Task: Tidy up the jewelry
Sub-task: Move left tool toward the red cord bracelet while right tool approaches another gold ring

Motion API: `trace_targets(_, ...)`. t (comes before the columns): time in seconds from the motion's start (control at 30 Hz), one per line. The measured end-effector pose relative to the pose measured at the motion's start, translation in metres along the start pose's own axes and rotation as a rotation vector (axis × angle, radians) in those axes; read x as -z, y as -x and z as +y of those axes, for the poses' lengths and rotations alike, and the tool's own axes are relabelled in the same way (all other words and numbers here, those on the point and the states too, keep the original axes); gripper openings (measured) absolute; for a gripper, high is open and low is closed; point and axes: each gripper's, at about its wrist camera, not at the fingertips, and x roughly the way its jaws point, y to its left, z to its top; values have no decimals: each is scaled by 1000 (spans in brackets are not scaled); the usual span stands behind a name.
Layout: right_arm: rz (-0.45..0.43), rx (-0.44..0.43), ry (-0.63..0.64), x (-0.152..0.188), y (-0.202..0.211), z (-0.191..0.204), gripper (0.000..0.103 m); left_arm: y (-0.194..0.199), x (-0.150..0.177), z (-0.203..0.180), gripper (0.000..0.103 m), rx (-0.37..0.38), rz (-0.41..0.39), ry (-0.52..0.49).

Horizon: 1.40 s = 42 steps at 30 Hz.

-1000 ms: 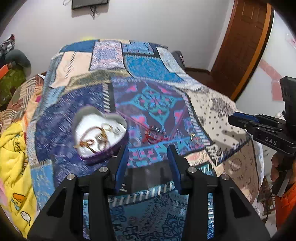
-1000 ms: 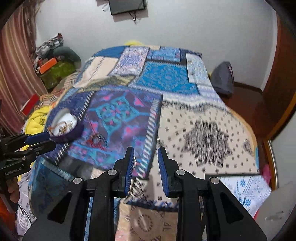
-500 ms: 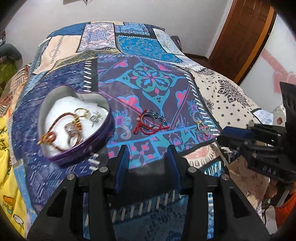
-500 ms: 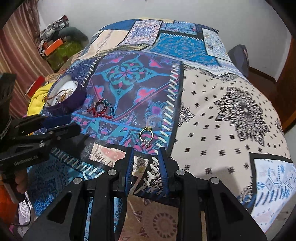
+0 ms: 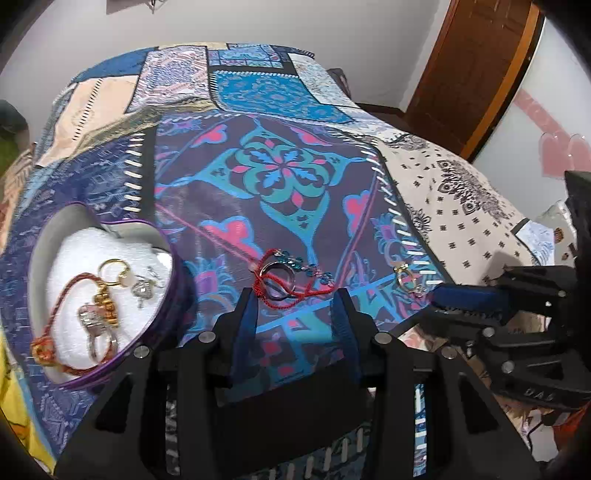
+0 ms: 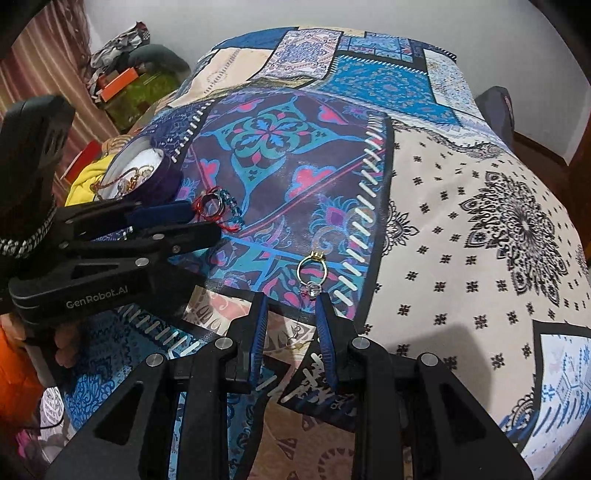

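A bed filled the room, covered by a patchwork bedspread of blue, purple and cream printed panels. Plain white walls rose behind it. A brown wooden door stood at the right. A striped curtain hung at the left, beside a heap of clutter.

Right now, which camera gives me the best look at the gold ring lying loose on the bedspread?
The right wrist view: the gold ring lies just ahead of the open right gripper, its whole band visible. In the left wrist view it is small and far off to the right, near the right gripper's fingertips.
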Motion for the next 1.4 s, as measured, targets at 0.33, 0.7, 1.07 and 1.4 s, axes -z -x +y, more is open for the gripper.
trace_targets(0.33, -11, -3, -27, -3, -6, -4, 24, -4, 2, -4, 3, -23, 9, -13)
trace_targets(0.7, -31, 28, -32, -7, -7, -6, 23, 18, 14, -1, 0, -2, -25, 7)
trace_targets(1.07, -55, 38, -41, -6, -7, -11, 9, 38, 18, 10, 0, -13, -35, 24)
trace_targets(1.4, -99, 28, -56, -2, 7, -13, 9, 28, -2, 0, 33, -31, -20, -6)
